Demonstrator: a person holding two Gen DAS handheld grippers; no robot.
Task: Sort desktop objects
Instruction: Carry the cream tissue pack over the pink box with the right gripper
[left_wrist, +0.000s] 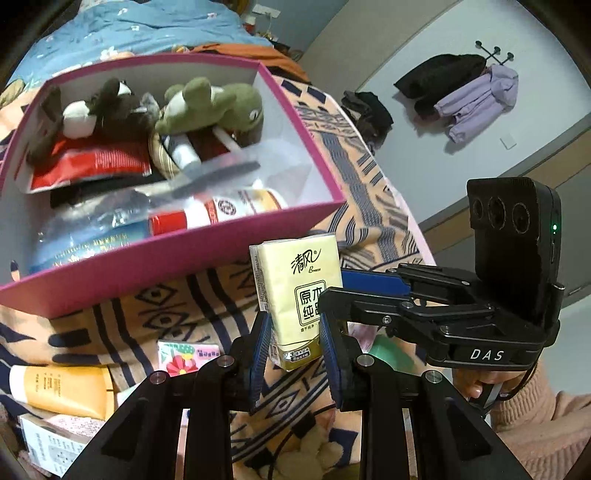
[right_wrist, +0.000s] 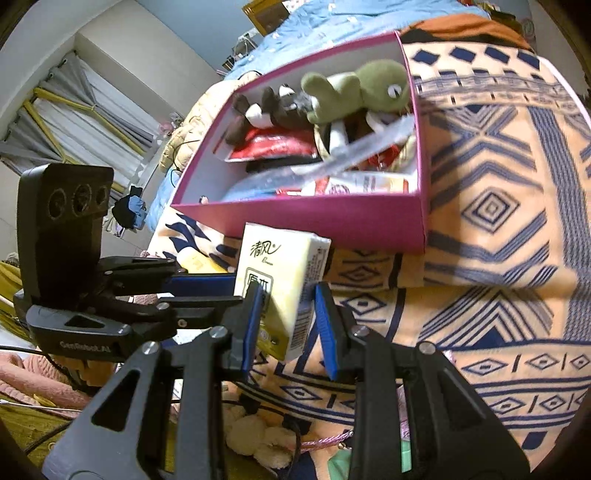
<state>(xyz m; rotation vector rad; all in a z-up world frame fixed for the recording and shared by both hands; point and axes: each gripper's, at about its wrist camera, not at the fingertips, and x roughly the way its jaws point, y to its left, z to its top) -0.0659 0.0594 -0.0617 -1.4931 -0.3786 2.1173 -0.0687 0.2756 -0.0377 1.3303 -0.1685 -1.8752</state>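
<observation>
A yellow tissue pack (left_wrist: 299, 295) stands upright between my left gripper's (left_wrist: 293, 343) blue pads, which are shut on its lower part. It also shows in the right wrist view (right_wrist: 280, 288). My right gripper (right_wrist: 284, 325) surrounds the same pack with its jaws open; a gap shows on the right pad's side. The right gripper's body (left_wrist: 480, 317) sits beside the pack on the right in the left wrist view. A pink box (left_wrist: 325, 177) behind the pack holds plush toys (left_wrist: 207, 107), a red packet, tubes and bottles. It also shows in the right wrist view (right_wrist: 332, 221).
A patterned orange and blue blanket (right_wrist: 498, 206) covers the surface. An orange tube (left_wrist: 59, 387), a small pink floral pack (left_wrist: 184, 358) and a white box (left_wrist: 48, 446) lie at the lower left. Coats (left_wrist: 476, 92) hang on a wall rack at the far right.
</observation>
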